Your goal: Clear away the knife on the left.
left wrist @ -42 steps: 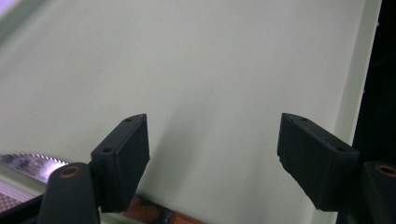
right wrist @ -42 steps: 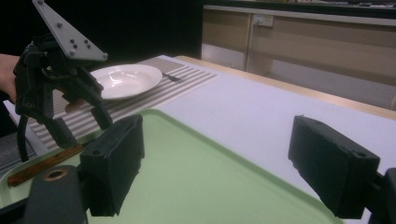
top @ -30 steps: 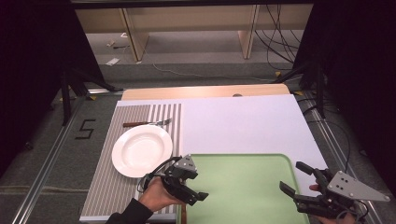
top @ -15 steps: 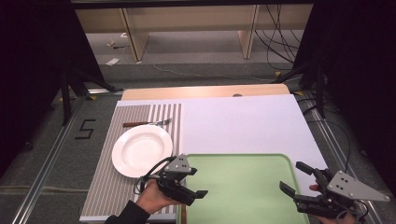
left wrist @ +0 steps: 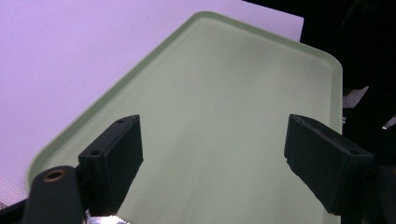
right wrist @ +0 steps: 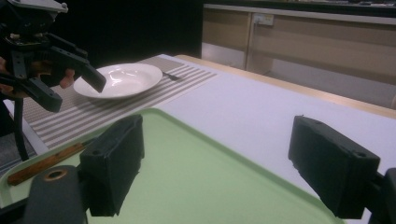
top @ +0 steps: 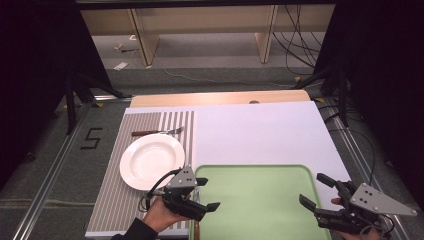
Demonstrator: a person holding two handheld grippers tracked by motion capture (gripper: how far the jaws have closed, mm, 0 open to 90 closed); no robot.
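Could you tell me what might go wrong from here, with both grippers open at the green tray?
1. The left gripper hangs over the tray's left edge, close to the white plate; a careless swing could knock the plate.
2. A brown-handled utensil lies right by that tray edge, so lifting or sliding the tray might drag it.
3. The right gripper sits at the tray's right edge; uneven grips could tilt the tray.

Dark room, grey floor (top: 210,65), wooden shelving (top: 200,22), trailing cables (top: 295,45)
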